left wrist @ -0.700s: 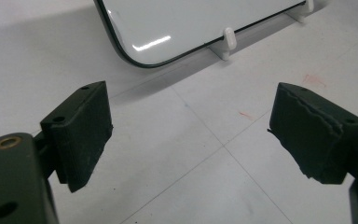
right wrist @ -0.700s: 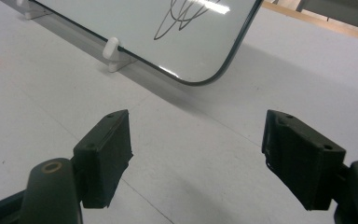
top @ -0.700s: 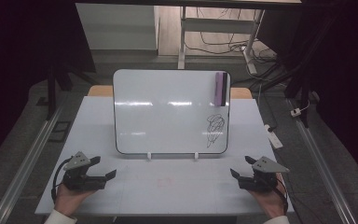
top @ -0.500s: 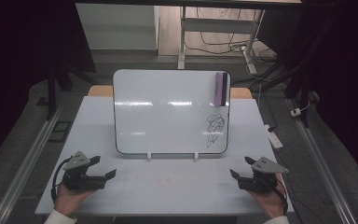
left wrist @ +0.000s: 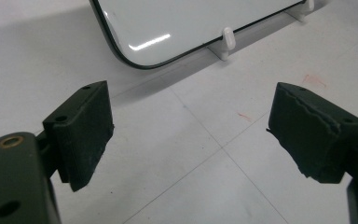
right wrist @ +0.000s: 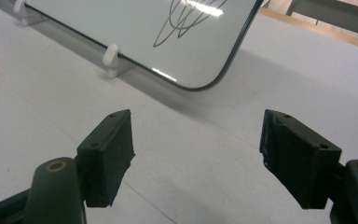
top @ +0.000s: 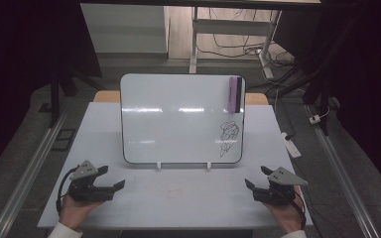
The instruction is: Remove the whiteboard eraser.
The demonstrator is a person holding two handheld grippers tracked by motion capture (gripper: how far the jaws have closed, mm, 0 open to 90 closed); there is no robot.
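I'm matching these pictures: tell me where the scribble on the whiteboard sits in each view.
High view: scribble at the whiteboard's lower right.
Left gripper view: the scribble is not in this picture.
Right gripper view: scribble at top centre, cut off.
Shared landmark: the white foot clip.

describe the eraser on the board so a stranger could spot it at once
Find the whiteboard standing upright on the pale table. In its top right corner, above the black scribble, hangs the eraser: an upright bar, purple beside black, the board's only coloured thing.
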